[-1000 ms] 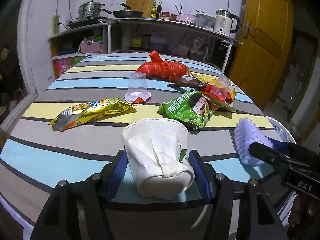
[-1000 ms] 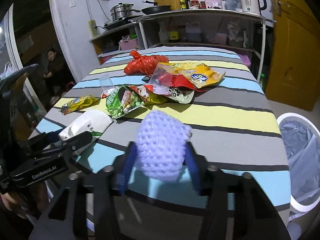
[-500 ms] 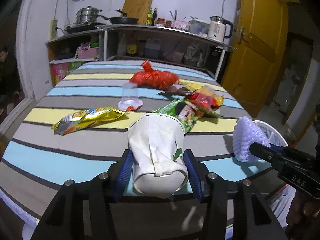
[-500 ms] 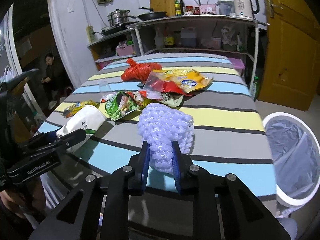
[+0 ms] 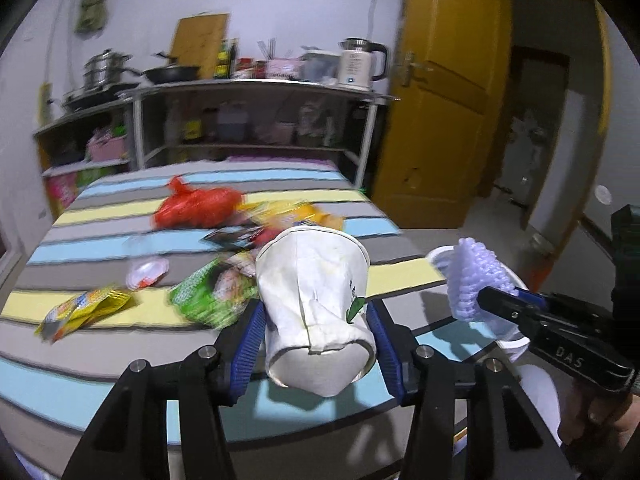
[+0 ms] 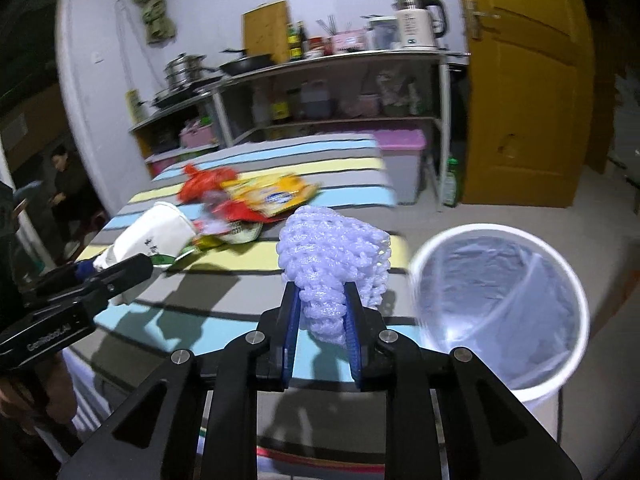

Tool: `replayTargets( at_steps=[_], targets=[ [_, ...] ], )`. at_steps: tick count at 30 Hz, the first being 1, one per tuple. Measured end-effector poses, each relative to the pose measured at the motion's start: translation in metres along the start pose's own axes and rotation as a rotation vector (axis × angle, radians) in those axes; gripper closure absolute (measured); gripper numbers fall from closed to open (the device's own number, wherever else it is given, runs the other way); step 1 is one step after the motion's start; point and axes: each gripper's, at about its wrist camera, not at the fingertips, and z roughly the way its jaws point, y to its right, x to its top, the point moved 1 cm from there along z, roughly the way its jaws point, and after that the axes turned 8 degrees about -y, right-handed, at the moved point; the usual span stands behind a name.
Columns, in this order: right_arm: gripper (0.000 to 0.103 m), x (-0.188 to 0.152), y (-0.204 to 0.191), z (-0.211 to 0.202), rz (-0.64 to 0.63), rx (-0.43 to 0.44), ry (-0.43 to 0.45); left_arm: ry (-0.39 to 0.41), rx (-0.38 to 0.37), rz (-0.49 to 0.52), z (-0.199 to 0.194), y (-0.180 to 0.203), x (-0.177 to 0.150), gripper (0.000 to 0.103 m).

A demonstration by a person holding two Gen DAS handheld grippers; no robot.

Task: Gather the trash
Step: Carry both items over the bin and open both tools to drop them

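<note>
our left tool [image 5: 316, 340] is clamped on the crushed white paper cup [image 5: 316, 304], held above the near edge of the striped tabletop [image 5: 100, 360]. our right tool [image 6: 322, 332] is pinched nearly closed on the purple foam net [image 6: 334, 264]. white trash bin [image 6: 500, 312] sits on the floor at 3 o'clock of the net. snack wrappers [image 6: 264, 196] and red bag [image 5: 192, 208] lie at 12 o'clock, blurred.

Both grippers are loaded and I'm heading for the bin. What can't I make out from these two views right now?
- Trash bin: the liner hides its contents in the right wrist view; the purple foam net and right gripper hide most of it in the left.
- Snack wrappers: print motion-blurred.
- Paper cup: its far side is hidden in the left gripper.
</note>
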Motion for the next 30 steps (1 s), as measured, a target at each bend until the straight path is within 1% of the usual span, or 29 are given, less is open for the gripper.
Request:
replayTargets(
  at_steps=[3, 9, 15, 21, 23, 24, 25, 26, 27, 28, 30],
  targets=[
    [0.081, 0.002, 0.024, -0.006, 0.036, -0.037, 0.012, 0.006, -0.042, 0.042, 0.009, 0.025, 0.01, 0.051],
    [0.081, 0.001, 0.063, -0.014, 0.09, -0.101, 0.016, -0.01, -0.12, 0.105, 0.03, 0.07, 0.021, 0.051],
    [0.081, -0.003, 0.094, -0.016, 0.138, -0.141, 0.003, -0.024, -0.176, 0.168, 0.05, 0.111, 0.032, 0.05],
    [0.081, -0.007, 0.119, -0.012, 0.179, -0.174, -0.018, -0.039, -0.225, 0.217, 0.068, 0.142, 0.04, 0.05],
    [0.079, -0.008, 0.126, -0.01, 0.189, -0.175, -0.026, -0.042, -0.24, 0.229, 0.074, 0.151, 0.041, 0.049],
    [0.076, -0.009, 0.129, -0.009, 0.191, -0.173, -0.03, -0.045, -0.246, 0.236, 0.077, 0.155, 0.042, 0.049],
    [0.07, -0.008, 0.131, -0.008, 0.192, -0.172, -0.033, -0.05, -0.254, 0.244, 0.082, 0.161, 0.043, 0.049],
    [0.067, -0.009, 0.134, -0.007, 0.192, -0.172, -0.037, -0.054, -0.26, 0.25, 0.085, 0.164, 0.043, 0.048],
    [0.061, -0.011, 0.136, -0.006, 0.192, -0.169, -0.041, -0.059, -0.266, 0.254, 0.088, 0.167, 0.043, 0.047],
    [0.057, -0.012, 0.137, -0.005, 0.192, -0.167, -0.046, -0.065, -0.272, 0.259, 0.091, 0.17, 0.043, 0.046],
    [0.055, -0.014, 0.14, -0.003, 0.189, -0.169, -0.05, -0.079, -0.285, 0.267, 0.099, 0.175, 0.043, 0.045]
  ],
)
